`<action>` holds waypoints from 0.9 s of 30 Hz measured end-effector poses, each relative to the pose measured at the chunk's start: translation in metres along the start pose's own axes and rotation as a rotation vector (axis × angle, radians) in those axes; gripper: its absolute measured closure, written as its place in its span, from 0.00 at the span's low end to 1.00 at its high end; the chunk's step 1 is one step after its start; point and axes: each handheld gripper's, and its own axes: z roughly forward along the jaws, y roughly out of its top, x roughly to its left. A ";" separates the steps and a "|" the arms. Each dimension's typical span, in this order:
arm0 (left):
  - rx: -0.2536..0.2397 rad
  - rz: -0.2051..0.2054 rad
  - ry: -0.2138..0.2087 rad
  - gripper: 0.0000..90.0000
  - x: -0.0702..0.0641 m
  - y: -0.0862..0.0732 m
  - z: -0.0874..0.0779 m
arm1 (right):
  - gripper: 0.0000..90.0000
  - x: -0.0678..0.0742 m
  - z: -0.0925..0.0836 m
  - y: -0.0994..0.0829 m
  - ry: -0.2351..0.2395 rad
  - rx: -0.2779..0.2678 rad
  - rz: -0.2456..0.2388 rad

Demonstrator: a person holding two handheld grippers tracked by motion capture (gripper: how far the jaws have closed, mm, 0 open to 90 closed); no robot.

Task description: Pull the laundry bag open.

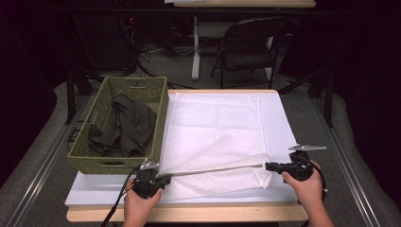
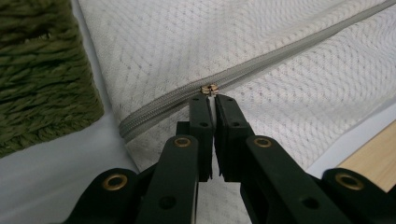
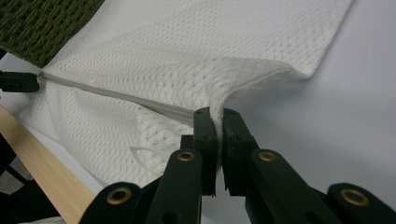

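left fingers [image 2: 211,100] clamped at zipper pull [image 2: 209,89], right fingers [image 3: 215,114] pinching mesh bag [image 3: 187,51]

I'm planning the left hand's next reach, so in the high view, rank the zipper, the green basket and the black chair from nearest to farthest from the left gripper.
1. Zipper: right at the left gripper.
2. Green basket: just behind it, table's left.
3. Black chair: on the floor beyond the table's far edge.

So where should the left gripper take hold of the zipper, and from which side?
Grip the small metal zipper pull, coming from the table's near edge, as the left gripper does. It stands out from the flat mesh laundry bag, and the right gripper keeps the zipper line taut.
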 end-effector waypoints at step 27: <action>-0.043 0.055 0.054 0.96 0.013 -0.017 -0.012 | 0.93 -0.006 -0.003 -0.014 -0.047 -0.027 0.044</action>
